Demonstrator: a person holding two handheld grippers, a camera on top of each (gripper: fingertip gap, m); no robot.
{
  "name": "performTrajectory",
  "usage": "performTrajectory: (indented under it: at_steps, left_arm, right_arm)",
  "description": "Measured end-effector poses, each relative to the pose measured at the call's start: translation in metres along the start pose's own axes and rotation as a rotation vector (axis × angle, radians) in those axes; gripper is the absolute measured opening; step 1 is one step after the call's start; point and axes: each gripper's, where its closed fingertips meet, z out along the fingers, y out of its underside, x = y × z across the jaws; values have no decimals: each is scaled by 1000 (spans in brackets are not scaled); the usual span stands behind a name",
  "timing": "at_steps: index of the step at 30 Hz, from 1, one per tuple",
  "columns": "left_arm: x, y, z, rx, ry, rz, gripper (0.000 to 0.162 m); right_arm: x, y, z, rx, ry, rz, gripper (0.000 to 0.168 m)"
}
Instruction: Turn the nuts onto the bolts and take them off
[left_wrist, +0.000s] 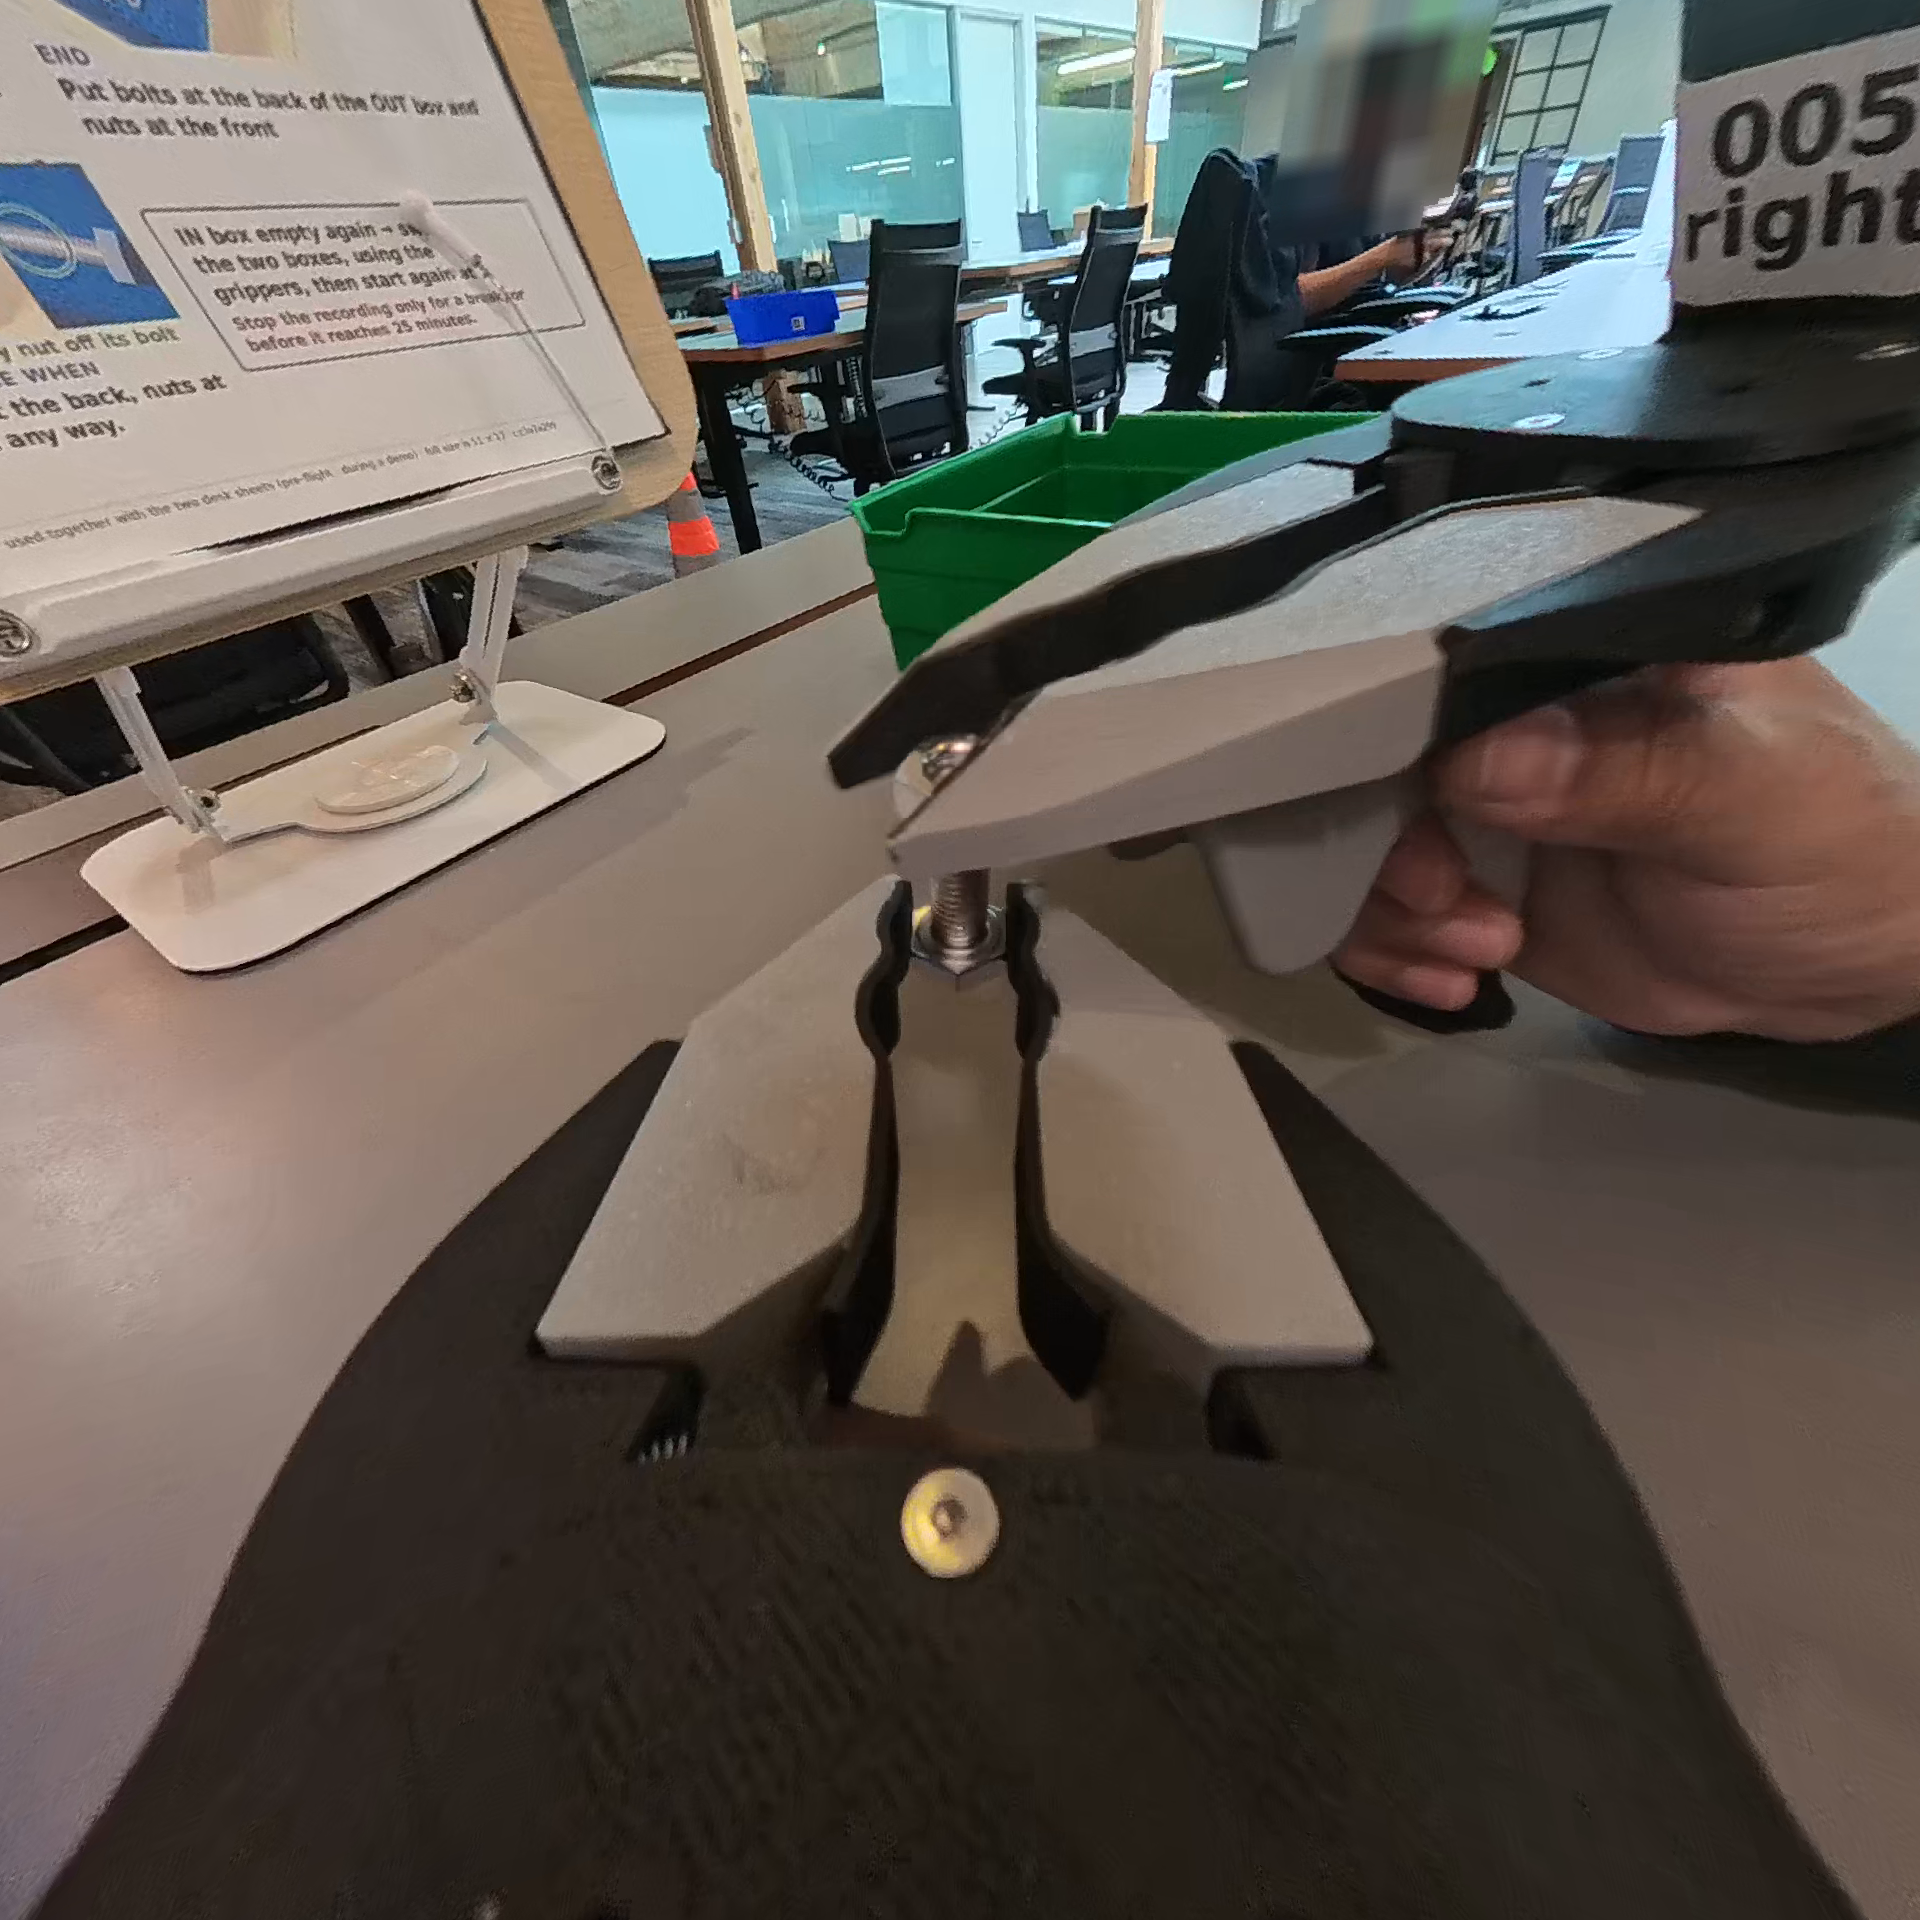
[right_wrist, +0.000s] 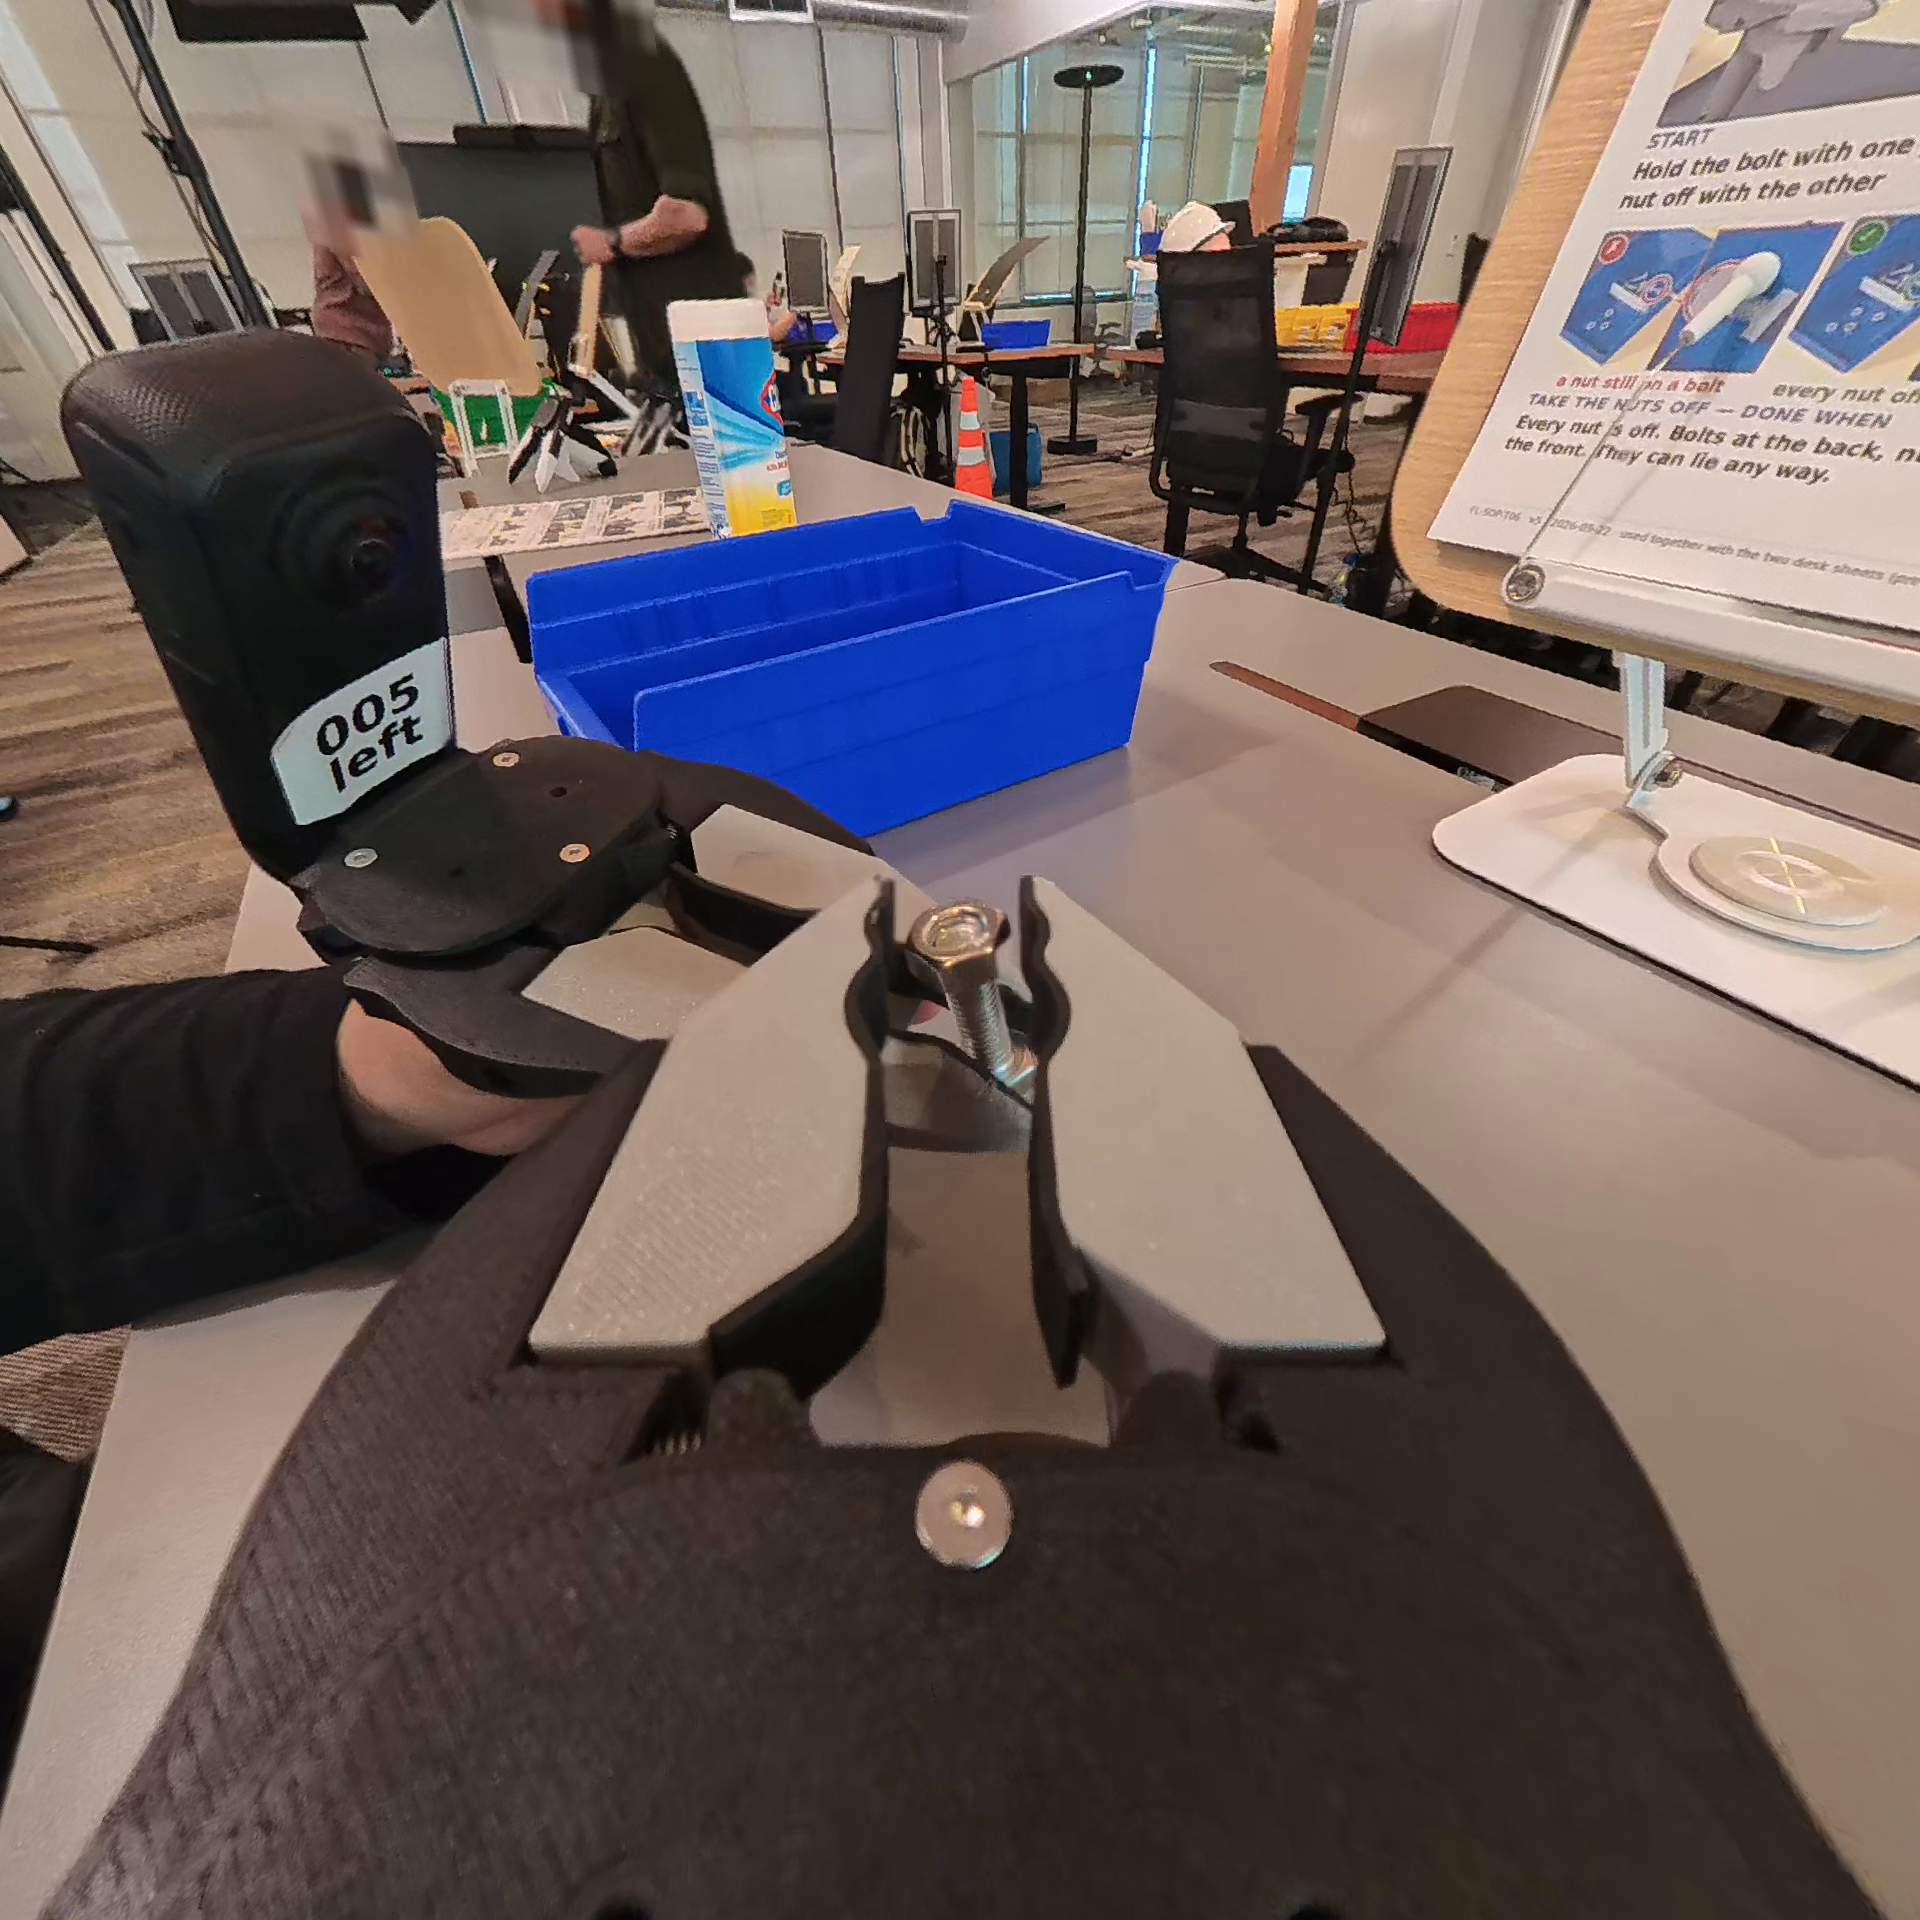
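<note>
A silver bolt (left_wrist: 961, 896) stands upright above the grey table (left_wrist: 312, 1122). My left gripper (left_wrist: 956, 940) is shut on the hex nut (left_wrist: 956, 951) threaded on its lower end. My right gripper (left_wrist: 920, 790) comes in from the right, held by a hand (left_wrist: 1662, 883), and is shut on the bolt's head (left_wrist: 935, 764). In the right wrist view my right gripper (right_wrist: 956, 925) pinches the hex head (right_wrist: 956, 932). The threaded shank (right_wrist: 982, 1013) runs down to the nut (right_wrist: 1013, 1068). The left gripper's camera housing (right_wrist: 260, 561) shows at the left.
A green bin (left_wrist: 987, 540) stands behind the right gripper. A blue divided bin (right_wrist: 852, 665) stands at the back left. An instruction sheet on a white stand (left_wrist: 312, 260) is at the table's rear, also in the right wrist view (right_wrist: 1714, 312). A wipes canister (right_wrist: 732, 416) stands behind the blue bin. The tips of one gripper are about 5 cm away from the tips of the other.
</note>
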Motion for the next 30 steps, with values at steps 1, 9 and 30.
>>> performTrajectory:
  at_steps: [1, 9, 30]
  left_arm:
    - [-2, 2, 0, -11, -8, -7, 15]
    - [-9, 6, 0, -30, -28, -43, 15]
    - [-6, 2, -1, -4, -21, -12, 15]
  right_arm:
    - [1, 0, 0, 3, 1, 15, 28]
    - [4, 4, -1, -29, -8, 17, 31]
    - [12, 14, 0, -87, -1, 98, 16]
